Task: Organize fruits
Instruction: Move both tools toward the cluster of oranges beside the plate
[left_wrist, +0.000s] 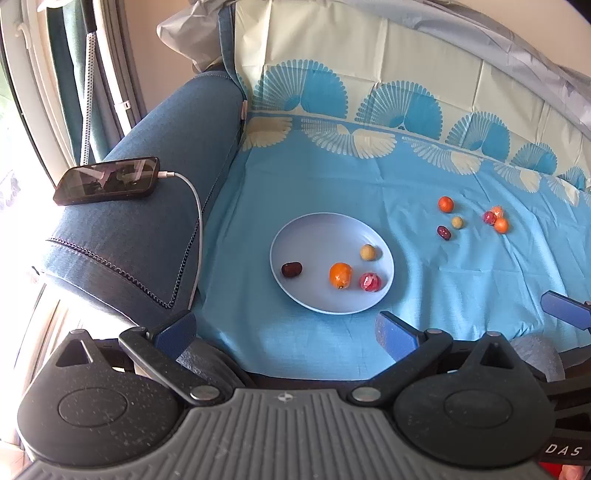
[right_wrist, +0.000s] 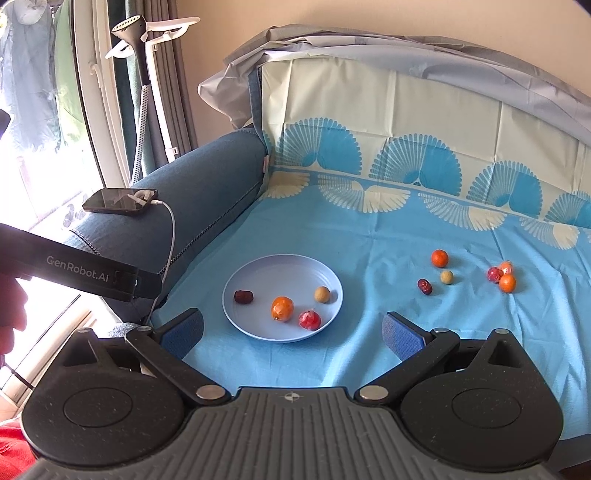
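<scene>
Fruits are split into two lots right now: four sit on the pale blue plate (right_wrist: 258, 273), namely a dark date (right_wrist: 243, 296), an orange one (right_wrist: 282, 308), a red wrapped-looking one (right_wrist: 309, 319) and a small tan ball (right_wrist: 322, 294). The rest are loose on the blue cloth (right_wrist: 369, 362), ahead and off to the right of both grippers: an orange (right_wrist: 440, 258), a tan ball (right_wrist: 447, 277), a dark date (right_wrist: 424, 286), and a tight little cluster (right_wrist: 501, 275) of red and orange pieces touching each other.

So I'd say we're between picks, roughly halfway, with the loose ones yet to go onto the plate, assuming that's the plan.

The right gripper (right_wrist: 291, 330) is held wide apart with nothing between its blue pads; the plate sits just ahead of it. The left gripper (left_wrist: 286, 328) is the same, spread wide and empty, hovering short of the plate's near rim. Neither touches a thing.

Next move probably means swinging one gripper forward and right to the loose date or tan ball, since those stand apart. That cluster looks fiddly; round stuff could roll on the cloth.

Phone (right_wrist: 120, 201) charging on the sofa arm, off to the left, isn't in the way.
</scene>
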